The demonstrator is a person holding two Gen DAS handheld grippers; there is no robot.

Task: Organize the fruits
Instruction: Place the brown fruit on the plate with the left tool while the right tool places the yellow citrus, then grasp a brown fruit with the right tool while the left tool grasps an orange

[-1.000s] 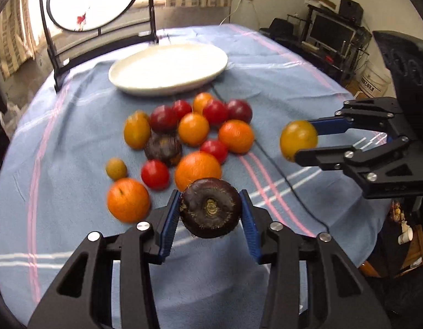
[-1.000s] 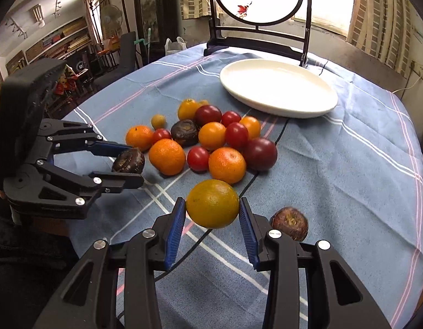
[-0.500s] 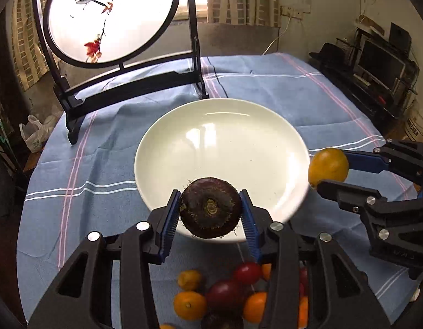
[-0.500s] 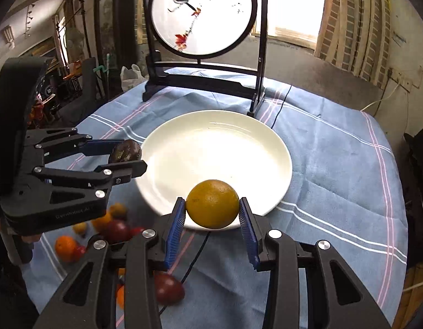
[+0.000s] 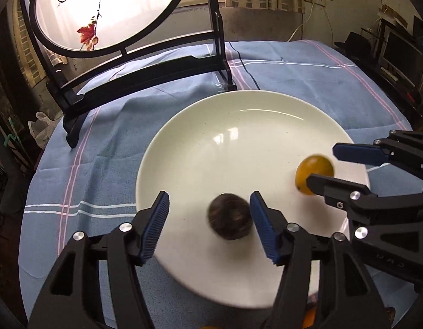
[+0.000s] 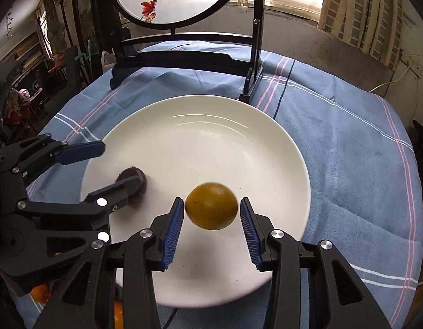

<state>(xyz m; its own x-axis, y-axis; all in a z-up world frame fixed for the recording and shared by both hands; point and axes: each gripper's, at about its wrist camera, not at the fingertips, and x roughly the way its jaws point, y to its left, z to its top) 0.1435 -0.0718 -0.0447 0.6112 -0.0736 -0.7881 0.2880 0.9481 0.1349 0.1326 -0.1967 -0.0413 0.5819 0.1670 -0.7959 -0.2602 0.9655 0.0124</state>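
A white plate lies on the blue cloth. My left gripper is open over its near edge; a dark purple round fruit, blurred, sits loose between the fingers on the plate. My right gripper is open; a yellow-orange fruit, blurred, lies free between its pads over the plate. Each gripper shows in the other's view: the right one and the left one.
A black wooden stand with a round painted screen stands just behind the plate. A dark cable runs over the cloth. Orange fruits peek out at the near edge below the grippers.
Both grippers moved lower and closer over the plate and opened. The dark fruit and the yellow-orange fruit have left the pads and dropped toward the plate.
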